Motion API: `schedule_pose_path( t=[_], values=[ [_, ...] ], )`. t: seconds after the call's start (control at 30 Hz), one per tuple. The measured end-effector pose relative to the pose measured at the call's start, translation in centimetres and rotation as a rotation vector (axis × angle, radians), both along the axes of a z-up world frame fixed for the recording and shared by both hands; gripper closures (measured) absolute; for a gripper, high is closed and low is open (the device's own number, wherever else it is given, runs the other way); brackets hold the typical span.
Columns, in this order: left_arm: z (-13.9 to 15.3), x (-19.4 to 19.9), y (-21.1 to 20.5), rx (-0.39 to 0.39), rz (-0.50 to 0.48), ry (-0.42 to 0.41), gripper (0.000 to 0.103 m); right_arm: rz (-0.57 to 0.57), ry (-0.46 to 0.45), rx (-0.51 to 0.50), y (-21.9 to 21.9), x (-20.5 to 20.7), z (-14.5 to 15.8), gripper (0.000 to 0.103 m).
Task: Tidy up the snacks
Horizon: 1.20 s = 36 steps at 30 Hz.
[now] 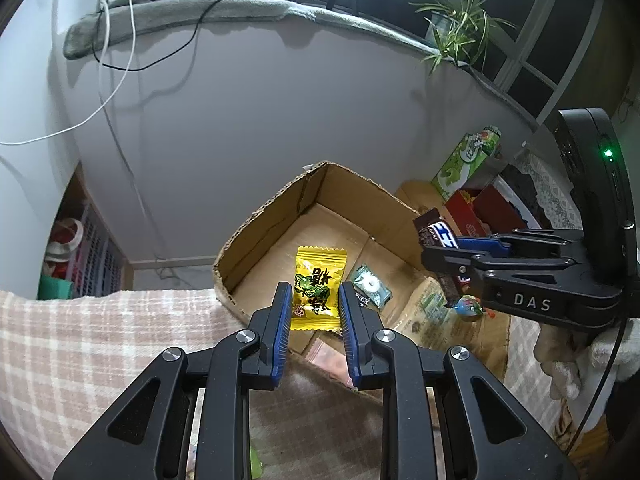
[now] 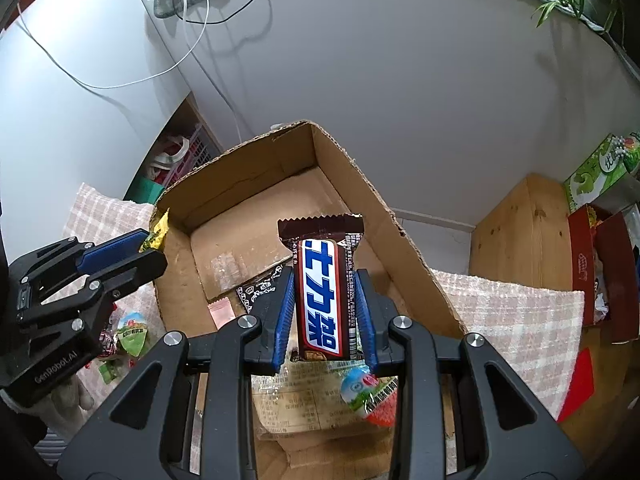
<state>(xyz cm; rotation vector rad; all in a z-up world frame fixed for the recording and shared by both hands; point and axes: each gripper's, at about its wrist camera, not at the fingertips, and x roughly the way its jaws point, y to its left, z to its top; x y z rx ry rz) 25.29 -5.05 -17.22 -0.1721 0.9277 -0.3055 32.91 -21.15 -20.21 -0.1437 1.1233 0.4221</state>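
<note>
The chocolate bar (image 2: 325, 296) stands upright between the blue pads of the right gripper (image 2: 325, 312), clamped across its narrow width with its long axis running along the fingers. The yellow candy packet (image 1: 318, 288) is pinched the same way in the left gripper (image 1: 312, 308). Both hang over the open cardboard box (image 2: 384, 216), which sits on a checked cloth (image 2: 520, 312); the box floor lies straight ahead and below each gripper. The right gripper looks nearer the box's middle, the left nearer its near wall. A few wrapped sweets (image 1: 370, 286) lie inside already.
</note>
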Motion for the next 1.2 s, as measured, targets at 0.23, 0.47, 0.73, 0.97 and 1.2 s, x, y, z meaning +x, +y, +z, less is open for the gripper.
schedule_pose_path(
  t=[0.23, 0.47, 0.73, 0.97, 1.2],
  values=[
    [-0.3, 0.3, -0.4, 0.008, -0.007, 0.018, 0.063, -0.009, -0.019, -0.006, -0.1, 0.1, 0.2, 0.046],
    [-0.2, 0.2, -0.1, 0.001, 0.003, 0.015, 0.063, -0.003, -0.022, -0.004, -0.2, -0.4, 0.4, 0.046],
    [0.7, -0.7, 0.8, -0.008, 0.022, -0.003, 0.063, 0.000, -0.035, 0.007, -0.1, -1.6, 1.5, 0.046],
    [2.7, -2.8, 3.8, -0.037, 0.067, -0.037, 0.063, 0.026, -0.058, 0.052, 0.5, -4.1, 3.4, 0.046],
    [4.1, -6.5, 8.1, -0.052, 0.126, -0.056, 0.062, 0.105, -0.055, 0.096, 3.0, -7.7, 4.4, 0.046]
  ],
)
